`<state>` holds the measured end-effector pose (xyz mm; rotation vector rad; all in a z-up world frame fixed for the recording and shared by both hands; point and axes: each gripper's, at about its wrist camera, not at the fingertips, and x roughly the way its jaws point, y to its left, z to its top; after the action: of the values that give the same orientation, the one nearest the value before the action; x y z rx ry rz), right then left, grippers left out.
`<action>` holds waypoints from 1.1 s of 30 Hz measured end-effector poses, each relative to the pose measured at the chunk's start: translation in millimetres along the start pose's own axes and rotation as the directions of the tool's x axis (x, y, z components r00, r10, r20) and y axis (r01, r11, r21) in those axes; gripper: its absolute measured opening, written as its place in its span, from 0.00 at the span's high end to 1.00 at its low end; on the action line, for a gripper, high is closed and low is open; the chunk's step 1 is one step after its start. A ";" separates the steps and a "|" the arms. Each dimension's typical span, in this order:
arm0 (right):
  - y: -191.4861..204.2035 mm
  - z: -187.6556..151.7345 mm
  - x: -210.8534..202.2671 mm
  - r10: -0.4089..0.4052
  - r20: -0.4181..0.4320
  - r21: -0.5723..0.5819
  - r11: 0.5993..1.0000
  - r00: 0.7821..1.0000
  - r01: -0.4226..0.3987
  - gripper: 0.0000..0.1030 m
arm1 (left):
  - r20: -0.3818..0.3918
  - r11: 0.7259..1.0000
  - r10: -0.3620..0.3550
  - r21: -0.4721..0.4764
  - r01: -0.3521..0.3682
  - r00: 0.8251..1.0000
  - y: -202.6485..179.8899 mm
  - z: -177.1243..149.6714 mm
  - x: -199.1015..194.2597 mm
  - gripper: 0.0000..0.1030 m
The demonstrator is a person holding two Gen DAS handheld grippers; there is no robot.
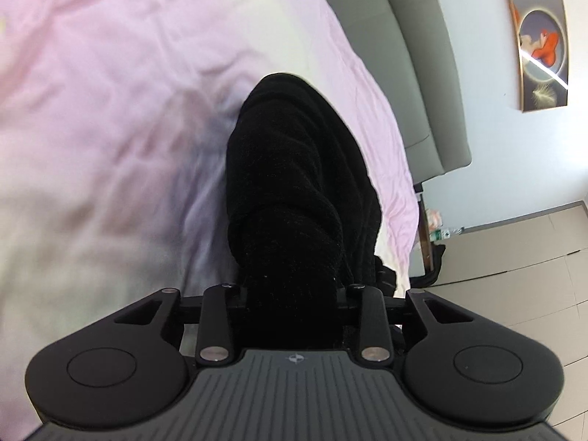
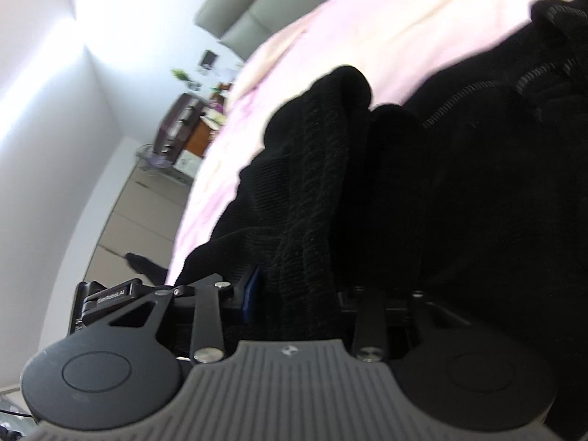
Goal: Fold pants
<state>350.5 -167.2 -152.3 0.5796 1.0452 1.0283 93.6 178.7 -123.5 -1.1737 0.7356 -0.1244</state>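
Left wrist view: the left gripper (image 1: 292, 294) sits at the bottom centre of the frame, looking forward and down over a bed. Its jaws are clenched on a thick bunch of black pants (image 1: 294, 183). The fabric rises from the jaws up the middle of the frame as one rolled, rumpled column, its long axis running bottom to top and ending in a rounded fold near the centre. Behind it, a pink bedsheet (image 1: 110, 92) fills the left and upper left. A grey headboard (image 1: 404, 55) stands at upper centre, and a framed picture (image 1: 540, 36) hangs on the wall at upper right. Tiled floor (image 1: 514, 257) shows at lower right.

Right wrist view: the right gripper (image 2: 294, 294) sits at the bottom centre, tilted so the room leans. Its jaws grasp the pants (image 2: 404, 183), which spread upward and to the right, filling the right half of the frame; a ribbed seam runs toward the upper right. The bedsheet (image 2: 367, 18) shows at top, and cluttered furniture (image 2: 191, 125) stands at middle left.
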 end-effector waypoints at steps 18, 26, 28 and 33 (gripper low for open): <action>17.8 -37.7 67.9 0.038 -0.084 0.118 0.993 0.996 -0.028 0.83 | 0.014 0.965 0.259 0.038 -0.260 0.966 44.8 -3.6 -37.6 0.29; 41.0 -21.7 21.8 0.066 -0.003 0.025 0.997 0.998 -0.066 0.88 | 0.005 0.976 0.195 0.096 -0.195 0.981 22.7 -3.9 -37.5 0.20; 30.0 -26.0 31.2 -0.053 -0.026 0.013 0.999 0.998 0.053 0.84 | -0.009 0.965 0.242 0.107 -0.240 0.970 24.0 -7.6 -24.2 0.22; 25.4 -32.0 55.7 -0.192 -0.057 -0.061 0.980 0.980 0.189 0.74 | -0.008 0.947 0.318 0.050 -0.318 0.948 38.1 -14.7 -10.3 0.24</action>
<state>318.4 -108.2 -169.0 0.3956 1.1017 0.9081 66.6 187.4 -154.6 -0.9945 0.9219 0.1183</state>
